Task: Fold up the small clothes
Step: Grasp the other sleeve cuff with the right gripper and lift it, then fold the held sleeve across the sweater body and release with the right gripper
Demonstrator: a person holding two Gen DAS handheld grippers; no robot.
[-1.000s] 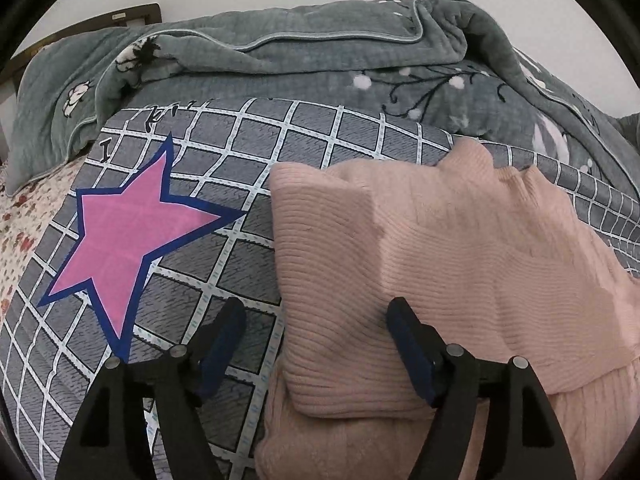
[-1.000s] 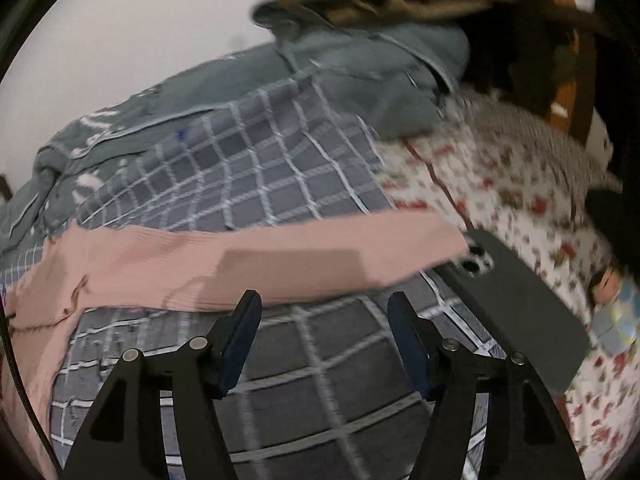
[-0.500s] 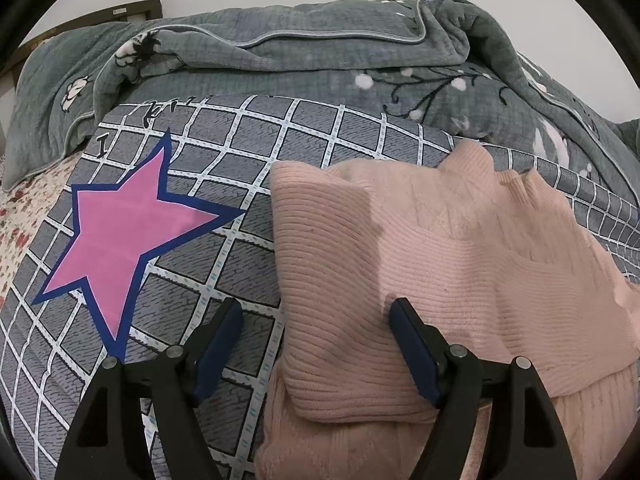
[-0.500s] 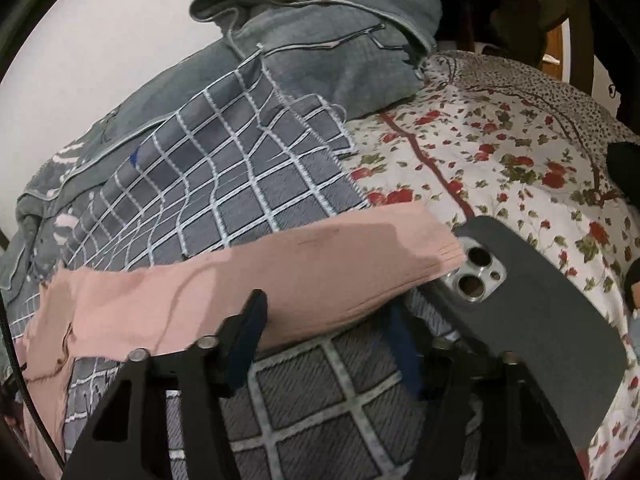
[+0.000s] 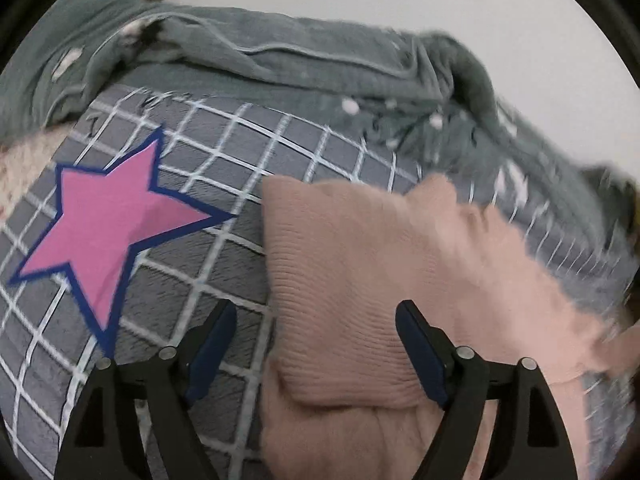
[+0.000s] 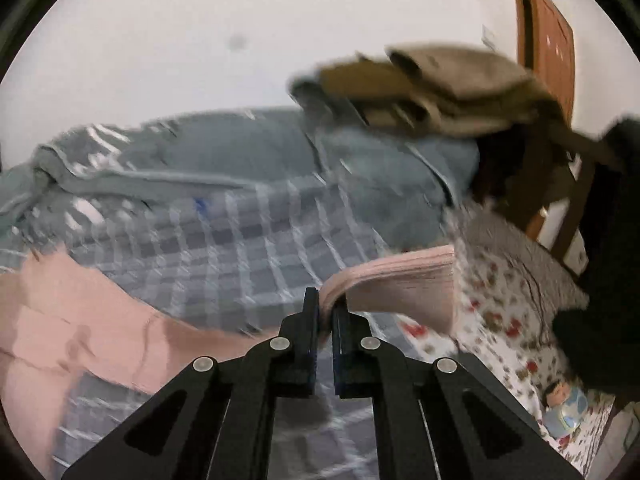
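A pink ribbed sweater [image 5: 360,272] lies on a grey checked blanket [image 5: 224,168], one sleeve folded across its body. My left gripper [image 5: 316,340] is open and empty, its jaws wide apart just above the sweater's near left edge. My right gripper [image 6: 326,312] is shut on the sweater's other sleeve [image 6: 400,284] near the cuff and holds it lifted off the blanket. The rest of the sweater [image 6: 60,320] trails to the left in the right wrist view.
A pink star with a blue border [image 5: 108,232] is printed on the blanket at the left. A grey-green quilt [image 5: 280,64] is bunched behind. A floral sheet [image 6: 500,312], a wooden chair with folded brown cloth [image 6: 448,88] and a door [image 6: 544,40] are at the right.
My right gripper closed on the sleeve near the cuff and lifted it off the blanket; the phone beside it is out of view. My left gripper stays open and has barely moved.
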